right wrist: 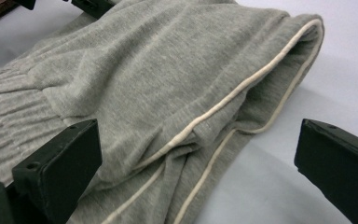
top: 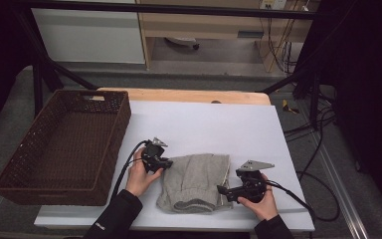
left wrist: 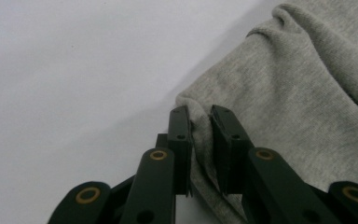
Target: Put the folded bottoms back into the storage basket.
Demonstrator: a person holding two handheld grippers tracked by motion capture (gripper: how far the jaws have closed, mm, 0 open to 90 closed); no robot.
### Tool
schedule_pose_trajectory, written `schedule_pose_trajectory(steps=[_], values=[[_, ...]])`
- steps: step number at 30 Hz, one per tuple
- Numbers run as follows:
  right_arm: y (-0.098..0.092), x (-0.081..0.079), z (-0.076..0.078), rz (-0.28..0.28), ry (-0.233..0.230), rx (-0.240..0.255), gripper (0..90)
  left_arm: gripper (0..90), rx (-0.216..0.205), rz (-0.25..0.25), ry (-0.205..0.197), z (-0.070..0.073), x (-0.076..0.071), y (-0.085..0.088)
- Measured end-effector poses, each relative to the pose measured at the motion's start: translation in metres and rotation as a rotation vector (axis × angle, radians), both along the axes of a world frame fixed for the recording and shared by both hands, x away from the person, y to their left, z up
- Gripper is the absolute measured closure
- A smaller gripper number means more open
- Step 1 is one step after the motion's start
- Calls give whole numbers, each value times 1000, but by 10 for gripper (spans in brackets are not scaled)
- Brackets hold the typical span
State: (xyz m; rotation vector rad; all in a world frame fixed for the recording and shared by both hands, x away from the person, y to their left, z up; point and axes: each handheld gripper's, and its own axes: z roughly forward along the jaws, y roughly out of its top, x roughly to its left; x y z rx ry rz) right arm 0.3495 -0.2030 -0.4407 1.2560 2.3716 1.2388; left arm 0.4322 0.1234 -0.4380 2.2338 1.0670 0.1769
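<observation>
Left gripper (left wrist: 200, 128) clamps the soft grey knit garment's (top: 195, 180) corner, hiding it; right gripper's (right wrist: 198, 161) jaws gape around its cream-piped edge

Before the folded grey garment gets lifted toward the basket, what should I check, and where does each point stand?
1. Left gripper pinching the grey garment's edge: ok, cloth sits between nearly closed jaws.
2. Right gripper gripping its side: not ok, jaws wide open around the cream-piped edge.
3. Fold intact: ok, the layers lie stacked.
4. Wicker basket ready: ok, nothing visible inside it.
5. Cables off the cloth: ok.
</observation>
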Motion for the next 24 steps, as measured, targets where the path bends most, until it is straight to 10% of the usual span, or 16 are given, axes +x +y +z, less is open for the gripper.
schedule_pose_trajectory(steps=[24], values=[[15, 6, -12, -26, 60, -47, 209, 762, 8, -6, -30, -2, -3, -1]])
